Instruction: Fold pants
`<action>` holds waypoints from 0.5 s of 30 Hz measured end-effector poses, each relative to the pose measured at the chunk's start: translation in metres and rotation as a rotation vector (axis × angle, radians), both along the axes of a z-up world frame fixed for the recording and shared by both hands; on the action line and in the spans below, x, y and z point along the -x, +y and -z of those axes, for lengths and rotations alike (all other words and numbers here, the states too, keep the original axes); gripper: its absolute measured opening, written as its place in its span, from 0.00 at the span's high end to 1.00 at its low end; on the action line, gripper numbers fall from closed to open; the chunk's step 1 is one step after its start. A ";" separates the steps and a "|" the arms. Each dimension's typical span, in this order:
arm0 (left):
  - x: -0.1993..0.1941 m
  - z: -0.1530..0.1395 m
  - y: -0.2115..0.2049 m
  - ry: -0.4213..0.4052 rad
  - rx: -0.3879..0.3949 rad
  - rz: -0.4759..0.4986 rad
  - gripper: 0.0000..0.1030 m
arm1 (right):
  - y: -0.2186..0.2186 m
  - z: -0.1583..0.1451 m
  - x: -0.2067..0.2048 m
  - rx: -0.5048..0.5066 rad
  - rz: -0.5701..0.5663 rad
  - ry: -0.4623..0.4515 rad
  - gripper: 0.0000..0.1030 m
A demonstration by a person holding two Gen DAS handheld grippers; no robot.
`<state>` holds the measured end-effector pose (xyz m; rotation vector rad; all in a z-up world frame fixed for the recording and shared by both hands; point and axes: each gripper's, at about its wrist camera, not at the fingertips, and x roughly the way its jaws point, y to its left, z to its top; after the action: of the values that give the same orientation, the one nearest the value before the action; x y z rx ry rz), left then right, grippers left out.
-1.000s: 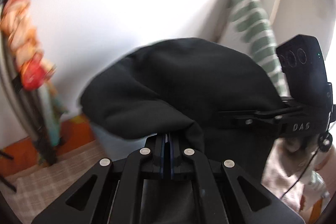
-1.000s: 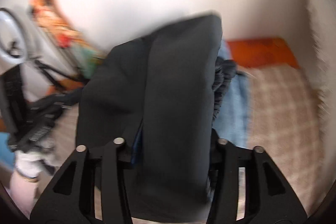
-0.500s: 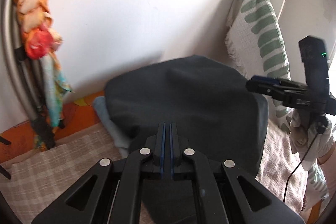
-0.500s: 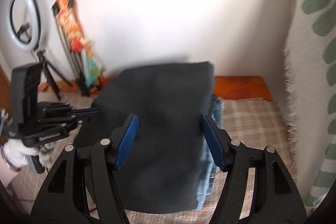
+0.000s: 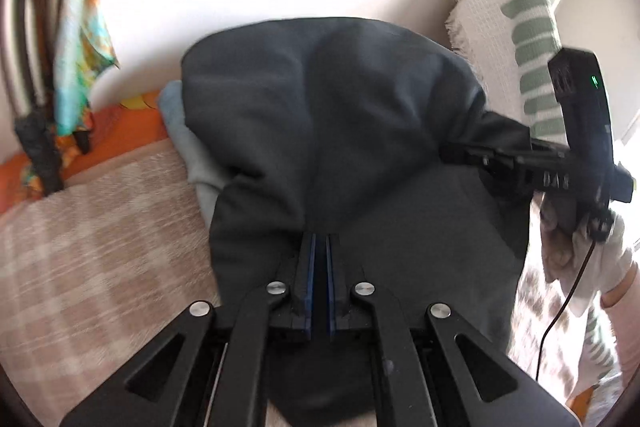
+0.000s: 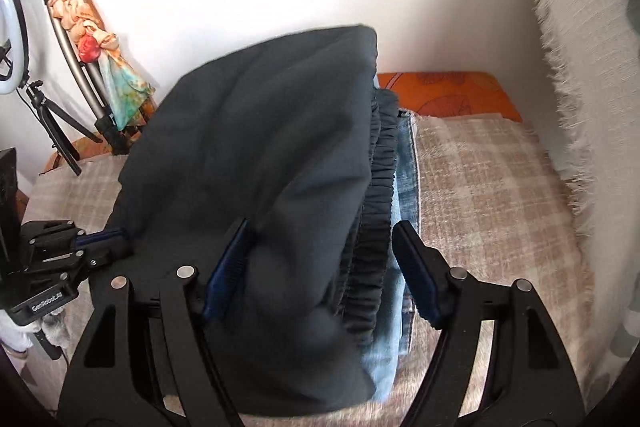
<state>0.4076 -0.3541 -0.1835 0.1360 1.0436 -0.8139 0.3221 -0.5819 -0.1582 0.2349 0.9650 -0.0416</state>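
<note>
The dark grey pants (image 6: 260, 147) lie folded in a bundle on a stack of folded blue jeans (image 6: 404, 179). Their gathered elastic waistband (image 6: 380, 187) faces right. My left gripper (image 5: 319, 239) is shut on the near edge of the pants (image 5: 340, 107), and creases run out from its tips. In the right wrist view it (image 6: 116, 237) pinches the left edge of the bundle. My right gripper (image 6: 320, 227) is opening. Its blue pads (image 6: 416, 267) stand wide either side of the waistband end, the right one clear of the cloth. In the left wrist view it (image 5: 452, 153) is at the right edge.
A beige checked blanket (image 6: 480, 187) covers the bed over an orange sheet (image 6: 440, 91). A white throw with green marks (image 5: 512, 7) hangs at the right. A ring light on a tripod (image 6: 52, 123) and a rack with colourful scarves (image 6: 116, 87) stand at the left wall. A gloved hand (image 5: 600, 259) holds the right gripper.
The pants came down from mid-air onto the jeans. The right gripper's jaws opened off the cloth. The left gripper sank lower, still pinching the edge.
</note>
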 end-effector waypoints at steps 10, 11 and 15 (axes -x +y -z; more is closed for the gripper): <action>0.055 -0.077 0.058 -0.099 0.053 -0.060 0.98 | 0.051 -0.085 0.079 -0.042 -0.030 -0.156 0.21; 0.060 -0.085 0.062 -0.105 0.069 -0.068 0.98 | 0.059 -0.092 0.089 -0.040 -0.034 -0.168 0.17; 0.096 -0.115 0.080 -0.146 0.127 -0.074 0.98 | 0.095 -0.110 0.131 -0.027 -0.049 -0.212 0.05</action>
<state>0.3120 -0.2738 -0.0685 0.0475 0.8523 -0.7886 0.1906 -0.4872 -0.0478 0.2352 0.7606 0.0403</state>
